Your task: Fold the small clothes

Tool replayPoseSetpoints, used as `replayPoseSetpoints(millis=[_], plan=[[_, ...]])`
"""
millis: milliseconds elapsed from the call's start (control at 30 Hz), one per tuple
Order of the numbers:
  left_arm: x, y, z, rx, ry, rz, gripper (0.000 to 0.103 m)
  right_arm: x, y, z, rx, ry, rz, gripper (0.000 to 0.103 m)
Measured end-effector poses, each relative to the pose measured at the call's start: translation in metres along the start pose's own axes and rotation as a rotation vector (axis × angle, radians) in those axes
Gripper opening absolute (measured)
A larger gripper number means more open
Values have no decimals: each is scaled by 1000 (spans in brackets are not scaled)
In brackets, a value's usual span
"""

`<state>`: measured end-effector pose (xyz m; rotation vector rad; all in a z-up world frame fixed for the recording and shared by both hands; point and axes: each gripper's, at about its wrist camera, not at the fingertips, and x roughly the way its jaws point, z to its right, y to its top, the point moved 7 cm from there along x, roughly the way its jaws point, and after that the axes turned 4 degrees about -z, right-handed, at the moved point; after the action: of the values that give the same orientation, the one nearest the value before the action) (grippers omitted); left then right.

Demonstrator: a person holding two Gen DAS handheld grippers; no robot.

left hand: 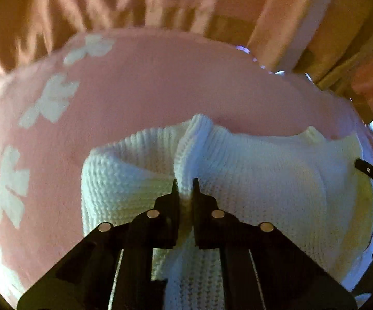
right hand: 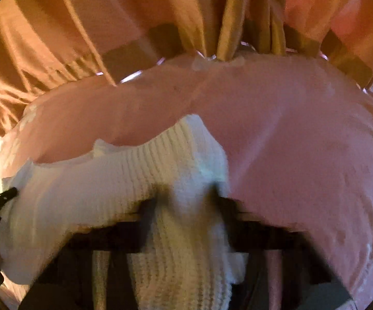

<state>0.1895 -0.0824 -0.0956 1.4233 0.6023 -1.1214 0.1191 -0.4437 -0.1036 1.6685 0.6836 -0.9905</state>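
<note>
A white knit garment (left hand: 263,175) lies bunched on a pink blanket (left hand: 147,90) printed with white bows. My left gripper (left hand: 185,182) is shut on a raised ridge of the knit, with the fabric pinched tight between its black fingertips. In the right wrist view, which is blurred, the same garment (right hand: 96,193) rises in a ribbed fold. My right gripper (right hand: 187,193) is shut on that fold, and the knit fills the gap between its fingers and hangs down over them. At the edge of each view a black tip of the other gripper pokes in beside the garment.
The pink blanket (right hand: 302,142) covers the whole surface around the garment. Orange curtains (left hand: 109,0) hang in folds just behind its far edge, also seen as orange curtains (right hand: 57,25) in the right wrist view. Bright light shows at the side edges.
</note>
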Motion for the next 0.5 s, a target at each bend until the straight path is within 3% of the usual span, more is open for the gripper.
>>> replayPoseSetpoints(millis=[133, 200, 267, 300, 400, 433, 500], plan=[[-57, 11, -3, 4, 12, 168, 6, -43, 13, -24, -18, 133, 102, 12], [-82, 14, -15, -26, 9, 225, 6, -67, 20, -47, -75, 164, 172, 12], [-86, 18, -39, -75, 78, 251, 6, -57, 25, -55, -89, 150, 177, 16], [-77, 20, -50, -97, 98, 231, 7, -45, 27, -55, -87, 136, 163, 21], [-17, 16, -63, -122, 69, 45, 9, 6, 19, -36, -12, 51, 65, 25], [-13, 15, -62, -110, 77, 36, 9, 10, 17, -28, 33, 54, 31, 25], [-27, 10, -53, -68, 106, 73, 13, -6, 18, -28, 58, 98, 42, 25]])
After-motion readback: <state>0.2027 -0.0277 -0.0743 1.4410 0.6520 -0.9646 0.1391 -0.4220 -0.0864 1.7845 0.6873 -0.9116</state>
